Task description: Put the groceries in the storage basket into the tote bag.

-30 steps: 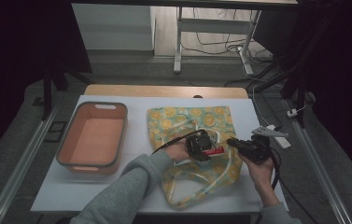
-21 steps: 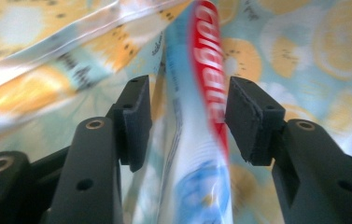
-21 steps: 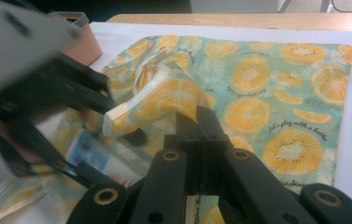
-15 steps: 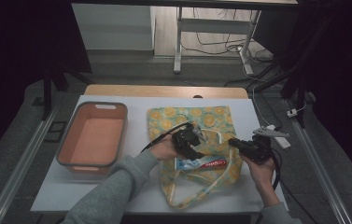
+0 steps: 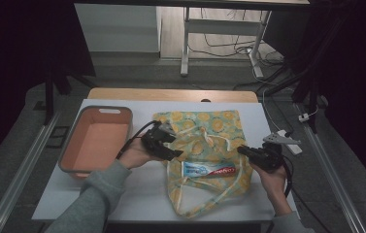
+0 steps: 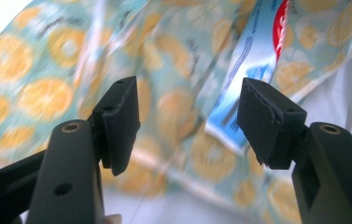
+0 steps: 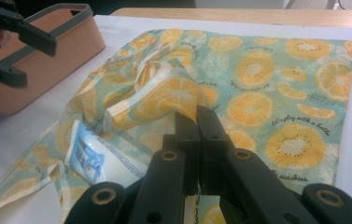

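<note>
A teal cloth bag [image 5: 209, 124] printed with orange slices lies flat on the white table. A toothpaste tube [image 5: 208, 170] rests on its near part, at the bag's mouth. My right gripper [image 5: 241, 149] is shut on a raised fold of the bag [image 7: 164, 93], holding it up, with the tube [image 7: 94, 158] just left of it. My left gripper [image 5: 173, 144] hovers left of the bag beside the basket. Its jaws have just been opening and stand open [image 6: 187, 121] with nothing between them. Blurred bag cloth [image 6: 33, 79] and the tube [image 6: 253, 79] lie beyond them.
A salmon-coloured basket [image 5: 98, 145] with a grey rim stands at the table's left, seen too behind the left gripper [image 7: 5, 42] as the basket [image 7: 57, 51]. A small white object [image 5: 294, 147] lies by the right edge. A wooden strip borders the table's far side.
My left gripper opened, let go of the toothpaste tube and moved left and up toward the basket. The tube now lies on the bag. My right gripper stayed put.
</note>
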Motion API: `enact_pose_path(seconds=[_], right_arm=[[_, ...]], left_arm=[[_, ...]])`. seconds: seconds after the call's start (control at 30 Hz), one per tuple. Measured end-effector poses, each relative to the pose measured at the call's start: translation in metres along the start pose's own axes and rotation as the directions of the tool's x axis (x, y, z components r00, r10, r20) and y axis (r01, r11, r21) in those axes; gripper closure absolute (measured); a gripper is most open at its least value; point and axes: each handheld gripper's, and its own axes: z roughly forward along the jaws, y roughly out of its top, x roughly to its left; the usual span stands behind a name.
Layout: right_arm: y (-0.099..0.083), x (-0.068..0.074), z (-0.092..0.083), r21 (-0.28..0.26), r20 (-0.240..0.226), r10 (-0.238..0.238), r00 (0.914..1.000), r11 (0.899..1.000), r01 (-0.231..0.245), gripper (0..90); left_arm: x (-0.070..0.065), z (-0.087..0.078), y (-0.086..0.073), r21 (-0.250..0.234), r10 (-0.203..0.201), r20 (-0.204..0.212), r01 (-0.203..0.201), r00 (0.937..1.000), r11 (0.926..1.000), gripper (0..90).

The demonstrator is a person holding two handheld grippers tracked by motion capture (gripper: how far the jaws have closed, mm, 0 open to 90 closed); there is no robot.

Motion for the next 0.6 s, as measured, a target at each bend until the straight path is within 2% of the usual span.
enact_pose_path(seconds=[0.07,0.2,0.4,0.47,0.6], right_arm=[[0.0,0.001,-0.001,0.001,-0.003,-0.006,1.0,1.0,0.006,87.8],[-0.002,0.003,-0.003,-0.003,-0.01,-0.016,0.9998,1.0,0.016,87.3],[-0.003,0.006,-0.005,0.003,-0.013,-0.041,0.9991,0.999,0.042,85.6],[-0.004,0.007,-0.005,0.007,-0.011,-0.05,0.9987,0.999,0.05,82.4],[-0.005,0.008,-0.006,-0.004,-0.015,-0.067,0.9977,0.998,0.067,70.6]], left_arm=[[0.003,-0.008,-0.01,-0.009,-0.025,-0.013,0.025,0.9996,0.9997,38.2],[0.005,-0.02,-0.026,-0.039,-0.058,-0.012,0.057,0.9983,0.9976,37.2],[0.008,-0.022,-0.033,-0.029,-0.082,-0.021,0.081,0.9964,0.9963,35.3],[0.008,-0.02,-0.033,-0.025,-0.086,-0.022,0.085,0.9961,0.996,34.9],[0.007,-0.014,-0.032,-0.027,-0.108,-0.03,0.107,0.9937,0.9939,31.0]])
